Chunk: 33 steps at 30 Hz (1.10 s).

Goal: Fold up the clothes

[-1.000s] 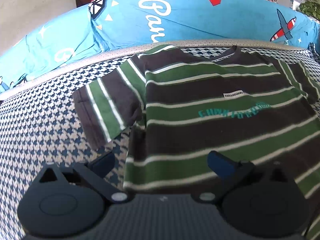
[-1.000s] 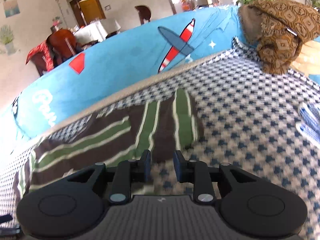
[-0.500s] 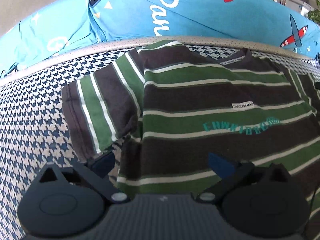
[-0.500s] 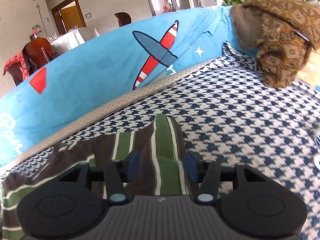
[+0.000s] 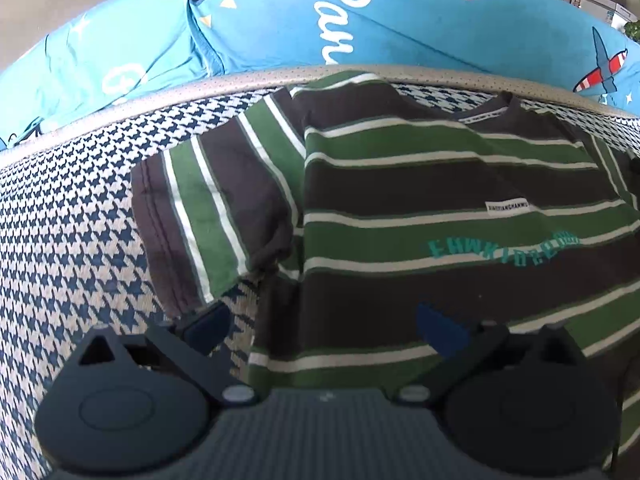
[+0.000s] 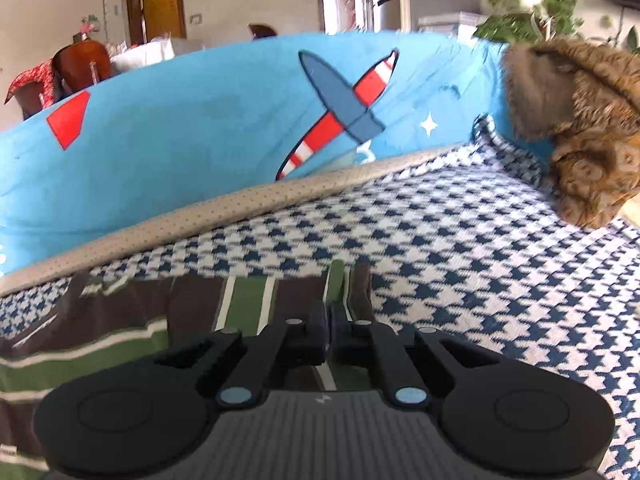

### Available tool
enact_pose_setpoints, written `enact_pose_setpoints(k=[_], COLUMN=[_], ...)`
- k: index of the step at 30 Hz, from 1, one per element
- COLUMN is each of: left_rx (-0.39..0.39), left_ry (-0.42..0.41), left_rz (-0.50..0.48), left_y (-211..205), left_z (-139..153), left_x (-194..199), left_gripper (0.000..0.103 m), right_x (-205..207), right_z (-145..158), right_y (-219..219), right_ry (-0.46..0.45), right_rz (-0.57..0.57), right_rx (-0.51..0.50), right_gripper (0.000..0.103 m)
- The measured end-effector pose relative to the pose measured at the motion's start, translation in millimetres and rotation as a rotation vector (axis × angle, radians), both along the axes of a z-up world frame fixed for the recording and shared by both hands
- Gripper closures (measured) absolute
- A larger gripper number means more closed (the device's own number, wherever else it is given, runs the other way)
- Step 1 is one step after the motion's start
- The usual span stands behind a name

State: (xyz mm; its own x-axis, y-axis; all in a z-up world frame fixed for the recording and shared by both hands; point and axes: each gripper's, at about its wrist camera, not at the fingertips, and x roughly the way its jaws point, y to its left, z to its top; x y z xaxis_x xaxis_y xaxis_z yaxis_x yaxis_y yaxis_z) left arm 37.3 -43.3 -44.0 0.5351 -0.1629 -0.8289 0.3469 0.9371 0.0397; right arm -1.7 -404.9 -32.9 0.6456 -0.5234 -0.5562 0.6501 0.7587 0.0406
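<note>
Since the R gripper [image 6: 329, 334] has just been closing and its jaws now stand pinched together on the end of the tee's sleeve [image 6: 348, 284], w/ a thin fold of cloth between the pads, the main risk is a shallow bite; only the hem edge seems caught, so a quick pull could let it slip out, or drag the whole striped tee [image 5: 440, 208] across the houndstooth cover [image 6: 500, 264] instead of folding the sleeve in; L gripper [image 5: 320, 324] hangs wide open over the tee's lower left side, one finger [image 5: 206, 322] above bare cover just beside the side seam, the other [image 5: 440, 330] over the body; nothing is held there, so if R pulls before L pins or grips, the cloth prob. bunches and the fold goes crooked; the other sleeve [image 5: 200, 216] lies flat and spread to the side w/ a small pucker at the armpit, which may carry into the fold; tee lies face up, collar toward the blue printed bedding [image 5: 280, 20] along the far edge, which could snag a lifted sleeve; a brown furry thing [image 6: 580, 128] sits well apart at the far R; containers: none in view, no basket or bin, so nothing to report inside any.
</note>
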Motion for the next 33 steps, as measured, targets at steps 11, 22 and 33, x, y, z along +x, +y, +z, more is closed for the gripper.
enact_pose_setpoints(k=[11, 22, 33], left_rx=[0.041, 0.056, 0.059], left_ry=[0.001, -0.008, -0.07], left_rz=[0.03, 0.065, 0.018], left_y=[7, 17, 4], left_z=[-7, -6, 4], left_x=[6, 4, -17], left_gripper=[0.0, 0.0, 0.0], right_x=[-11, -42, -104], right_z=[4, 18, 27], right_y=[-20, -16, 3], right_ry=[-0.041, -0.064, -0.04], right_rz=[-0.176, -0.126, -0.045], right_rx=[0.063, 0.122, 0.319], right_gripper=[0.094, 0.078, 0.07])
